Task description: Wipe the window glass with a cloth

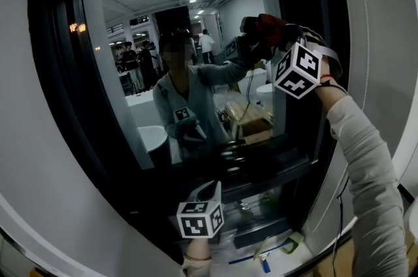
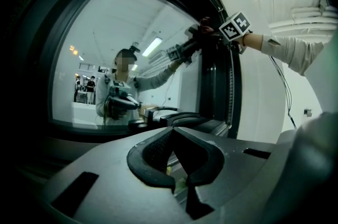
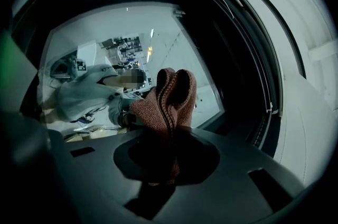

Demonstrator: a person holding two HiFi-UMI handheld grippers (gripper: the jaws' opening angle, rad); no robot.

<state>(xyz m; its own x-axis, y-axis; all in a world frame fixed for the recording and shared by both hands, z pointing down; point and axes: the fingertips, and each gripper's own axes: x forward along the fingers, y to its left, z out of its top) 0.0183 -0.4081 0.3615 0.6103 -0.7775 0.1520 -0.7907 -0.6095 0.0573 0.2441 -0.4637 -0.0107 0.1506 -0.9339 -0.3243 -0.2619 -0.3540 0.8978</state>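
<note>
Currently, wiping step in hand: right gripper [image 1: 260, 34] clenched on the reddish cloth [image 3: 169, 96], high at the window glass [image 1: 163, 21] upper right, seemingly against it; left gripper [image 2: 177, 186] low, jaws together, empty; next move likely calls for steady pressed sweeps across the pane.

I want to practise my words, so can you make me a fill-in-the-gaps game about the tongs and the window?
1. The right tongs are shut on a reddish-brown ____.
2. The cloth is held up near the ____ edge of the window glass.
3. The left tongs are low down, shut, and hold ____.

Missing words: cloth; right; nothing.
</note>
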